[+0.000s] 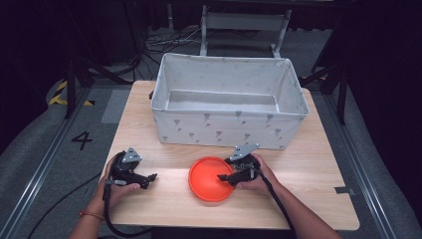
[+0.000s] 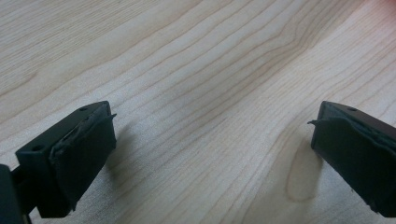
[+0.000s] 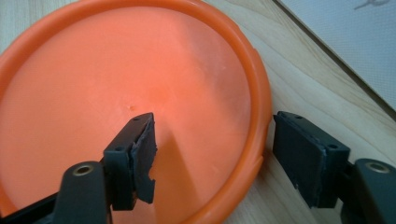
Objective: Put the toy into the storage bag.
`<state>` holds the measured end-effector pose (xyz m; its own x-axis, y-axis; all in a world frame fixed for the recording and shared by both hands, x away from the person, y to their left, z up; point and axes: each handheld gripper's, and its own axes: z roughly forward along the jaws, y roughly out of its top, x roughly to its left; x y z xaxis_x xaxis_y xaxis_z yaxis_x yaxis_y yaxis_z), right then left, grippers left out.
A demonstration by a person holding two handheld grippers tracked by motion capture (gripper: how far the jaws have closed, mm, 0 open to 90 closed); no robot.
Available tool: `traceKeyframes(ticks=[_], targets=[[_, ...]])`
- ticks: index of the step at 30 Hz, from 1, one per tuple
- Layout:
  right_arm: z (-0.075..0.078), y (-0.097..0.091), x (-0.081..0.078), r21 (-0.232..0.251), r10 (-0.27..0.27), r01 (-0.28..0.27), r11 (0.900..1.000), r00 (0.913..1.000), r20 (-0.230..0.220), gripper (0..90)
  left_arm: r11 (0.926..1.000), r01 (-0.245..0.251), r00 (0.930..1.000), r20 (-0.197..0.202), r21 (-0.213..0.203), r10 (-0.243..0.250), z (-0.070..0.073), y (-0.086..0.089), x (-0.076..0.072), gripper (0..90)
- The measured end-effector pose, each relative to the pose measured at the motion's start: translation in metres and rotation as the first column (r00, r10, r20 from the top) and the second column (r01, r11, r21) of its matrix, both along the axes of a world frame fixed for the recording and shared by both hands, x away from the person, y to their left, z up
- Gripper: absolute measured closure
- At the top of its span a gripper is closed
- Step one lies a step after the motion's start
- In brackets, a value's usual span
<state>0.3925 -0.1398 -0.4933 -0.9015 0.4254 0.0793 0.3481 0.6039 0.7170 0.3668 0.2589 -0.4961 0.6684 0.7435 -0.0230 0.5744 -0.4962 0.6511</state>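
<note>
The right gripper [image 3: 212, 154] straddles the rim of the orange plate [image 1: 209, 179], one jaw over its inside, the other outside on the table [image 1: 308, 189]; the jaws stand apart and apparently not pressing yet. The left gripper [image 2: 210, 154] rests wide open and empty near the table's left front edge. The plate lies near the front edge, before the fabric bin [image 1: 229, 102]. A shallow bite on that sloped rim could let the plate slip free on lifting.

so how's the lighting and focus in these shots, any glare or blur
High view: the table is evenly lit against dark surroundings, with a pale sheen between the grippers. Left gripper view: the wood grain is sharp, the near jaws are soft, and each casts a faint shadow. Right gripper view: the orange plate shows a whitish glare patch towards its rim, and the near jaws look slightly blurred.
</note>
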Motion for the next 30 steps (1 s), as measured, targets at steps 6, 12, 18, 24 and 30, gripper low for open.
traceKeyframes(ticks=[6, 12, 18, 24, 30], targets=[[0.001, 0.0, 0.002, 0.028, -0.049, 0.05, 0.9984, 0.9983, -0.031, 51.1, 1.0, 0.0, 1.0, 0.0, -0.001, 0.0, 0.0, 0.0, 0.0, 0.2], [0.001, -0.001, 0.009, 0.065, -0.079, 0.085, 0.9942, 0.992, -0.098, 63.2, 1.0, 0.0, 1.0, 0.0, 0.0, 0.0, 0.0, 0.0, 0.0, 0.2], [0.009, 0.006, 0.014, 0.083, -0.063, 0.071, 0.9941, 0.9936, -0.094, 74.2, 1.0, -0.001, 1.0, -0.001, 0.0, 0.001, 0.0, 0.0, 0.0, 0.2], [0.022, 0.003, 0.008, 0.118, -0.055, 0.061, 0.9912, 0.997, -0.055, 79.8, 1.0, -0.004, 1.0, 0.002, 0.002, 0.004, 0.0, 0.0, 0.0, 0.3], [0.045, -0.001, -0.002, 0.14, -0.018, 0.016, 0.9901, 0.9998, 0.011, 83.1, 1.0, -0.004, 1.0, 0.002, 0.003, 0.004, 0.0, 0.0, 0.0, 0.4]])
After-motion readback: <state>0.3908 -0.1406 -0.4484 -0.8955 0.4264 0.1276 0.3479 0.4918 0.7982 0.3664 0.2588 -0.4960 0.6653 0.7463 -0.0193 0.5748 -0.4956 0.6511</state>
